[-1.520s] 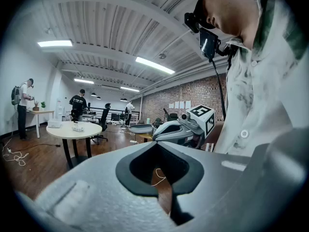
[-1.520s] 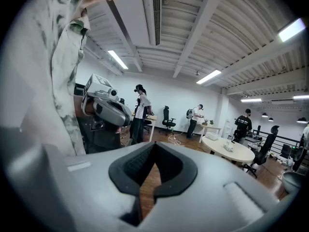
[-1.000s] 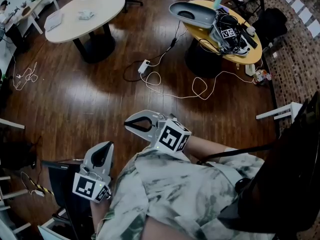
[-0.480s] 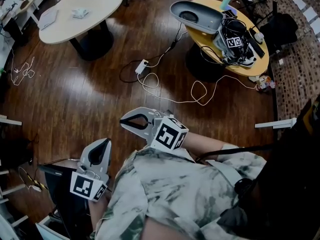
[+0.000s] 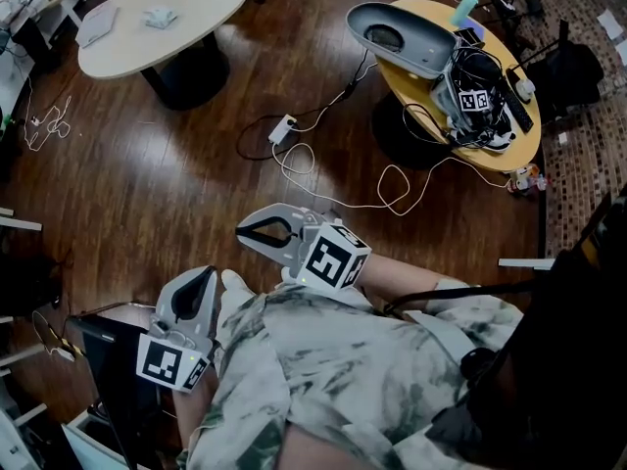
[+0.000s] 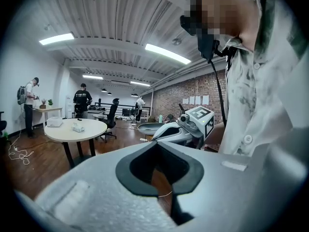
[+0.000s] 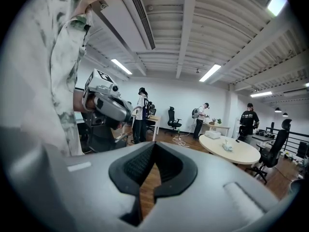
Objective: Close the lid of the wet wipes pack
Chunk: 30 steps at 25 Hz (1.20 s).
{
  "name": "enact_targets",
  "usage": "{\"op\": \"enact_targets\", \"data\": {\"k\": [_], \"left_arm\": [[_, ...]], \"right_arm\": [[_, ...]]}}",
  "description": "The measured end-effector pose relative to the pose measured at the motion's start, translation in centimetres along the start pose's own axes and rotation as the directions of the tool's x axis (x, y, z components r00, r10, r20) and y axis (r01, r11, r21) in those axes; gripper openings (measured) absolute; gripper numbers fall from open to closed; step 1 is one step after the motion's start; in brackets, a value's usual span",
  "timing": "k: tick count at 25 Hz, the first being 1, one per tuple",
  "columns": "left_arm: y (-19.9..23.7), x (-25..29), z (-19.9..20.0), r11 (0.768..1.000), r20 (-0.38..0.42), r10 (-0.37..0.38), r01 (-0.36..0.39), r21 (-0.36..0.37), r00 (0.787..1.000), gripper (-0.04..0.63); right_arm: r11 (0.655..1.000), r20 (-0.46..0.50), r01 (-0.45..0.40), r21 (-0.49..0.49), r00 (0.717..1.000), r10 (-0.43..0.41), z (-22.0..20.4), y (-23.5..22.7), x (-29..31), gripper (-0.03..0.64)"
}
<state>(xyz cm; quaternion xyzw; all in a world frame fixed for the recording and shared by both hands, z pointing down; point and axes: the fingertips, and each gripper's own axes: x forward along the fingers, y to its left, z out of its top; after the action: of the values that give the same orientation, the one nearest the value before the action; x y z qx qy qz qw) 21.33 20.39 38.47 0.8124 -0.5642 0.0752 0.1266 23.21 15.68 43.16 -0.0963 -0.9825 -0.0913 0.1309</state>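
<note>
Far off on the white oval table lies a small pale pack, possibly the wet wipes pack; its lid is too small to make out. The same pack shows in the left gripper view, and the pack shows in the right gripper view. My left gripper is held low by my body, shut and empty. The right gripper points left in front of me, also shut with nothing in it. Both are far from the table.
A yellow round table at the right carries a grey tub, cables and gear. A power strip and white cord trail over the wooden floor. A flat white item shares the white table. Several people stand at the back.
The view has slid: both tables sit a little further right and higher in the head view. A pale shoe now shows beside my left gripper. Both grippers keep their pose.
</note>
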Motion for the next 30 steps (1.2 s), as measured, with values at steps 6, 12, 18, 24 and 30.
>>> {"op": "enact_targets", "data": {"k": [6,12,18,24,30], "left_arm": [[3.5,0.9,0.2,1.000,0.018,0.005,-0.005,-0.006,1.000,0.000],[9.4,0.9,1.0,1.000,0.041,-0.017,0.017,0.007,0.999,0.000],[16.5,0.1,2.2,0.998,0.049,-0.056,0.055,0.024,0.997,0.000],[23.4,-1.8,2.7,0.996,0.045,-0.080,0.078,0.039,0.996,0.000],[28.6,-3.0,1.9,0.995,0.031,-0.090,0.089,0.036,0.995,0.000]], "right_arm": [[1.000,-0.012,0.003,-0.005,1.000,-0.003,0.1,-2.4,2.2,0.006],[0.999,-0.044,0.039,-0.009,0.998,-0.039,0.3,-5.6,6.2,0.006],[0.997,-0.058,0.073,-0.020,0.996,-0.074,2.6,-9.0,12.1,0.006],[0.996,-0.055,0.084,-0.032,0.995,-0.086,4.4,-10.9,18.8,0.006],[0.994,-0.061,0.103,-0.038,0.993,-0.105,5.7,-12.7,23.9,0.006]]}}
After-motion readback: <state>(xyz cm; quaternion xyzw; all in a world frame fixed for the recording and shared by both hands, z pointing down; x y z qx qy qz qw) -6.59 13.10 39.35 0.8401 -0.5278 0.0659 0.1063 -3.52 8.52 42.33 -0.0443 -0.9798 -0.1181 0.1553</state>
